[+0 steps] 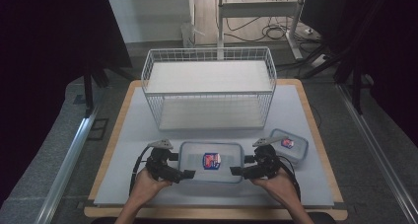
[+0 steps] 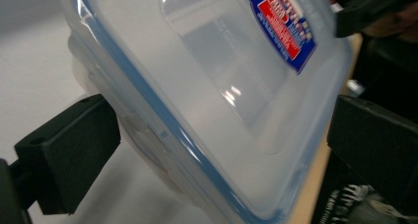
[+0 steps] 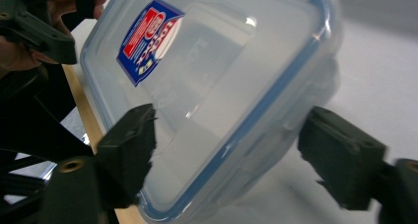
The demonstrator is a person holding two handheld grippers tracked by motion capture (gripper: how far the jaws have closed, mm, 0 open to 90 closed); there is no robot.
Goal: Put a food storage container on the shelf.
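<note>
Box (image 1: 211, 161) lies lengthwise between them — left hand-held gripper (image 1: 187, 174) and right hand-held gripper (image 1: 236, 171) (one per end), each with jaws apart, straddling an end, not clamped.

Two black tools, left tool (image 1: 186, 174), right tool (image 1: 237, 170); blocky jaws; grey three-cornered top plates; trailing black cables

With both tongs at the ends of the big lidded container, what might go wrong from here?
The large container sits between the left tongs and right tongs, each at a corner; the smooth lid could slip or twist out on lifting. The right pads straddle the corner without clearly pressing. The small container lies just behind the right tongs and might be knocked.
</note>
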